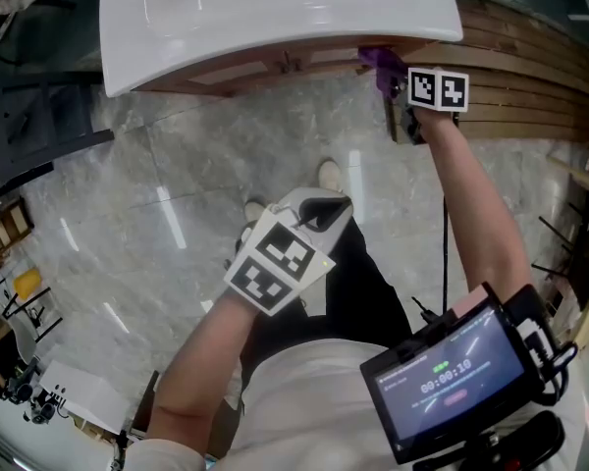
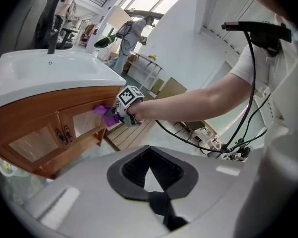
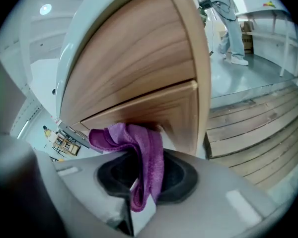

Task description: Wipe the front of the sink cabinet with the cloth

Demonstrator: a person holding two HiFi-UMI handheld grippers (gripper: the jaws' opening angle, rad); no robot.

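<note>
Right gripper view puts the purple cloth (image 3: 141,152) squarely in the right gripper (image 3: 131,202). Its jaws are clamped on the fabric, one fold bunching out to the left and the rest hanging down between them. The top of the cloth is pressed against the wooden front of the sink cabinet (image 3: 139,68), near the cabinet's corner edge. From the head view, that gripper reaches out at arm's length just under the rim of the white sink (image 1: 226,27), the cloth touching the cabinet's upper edge beside the slatted wooden boards (image 1: 530,86). The left gripper (image 2: 160,205) hangs low, close to the person's body above the marble floor (image 1: 167,175), well apart from the cabinet. Its jaws are together with nothing between them.
</note>
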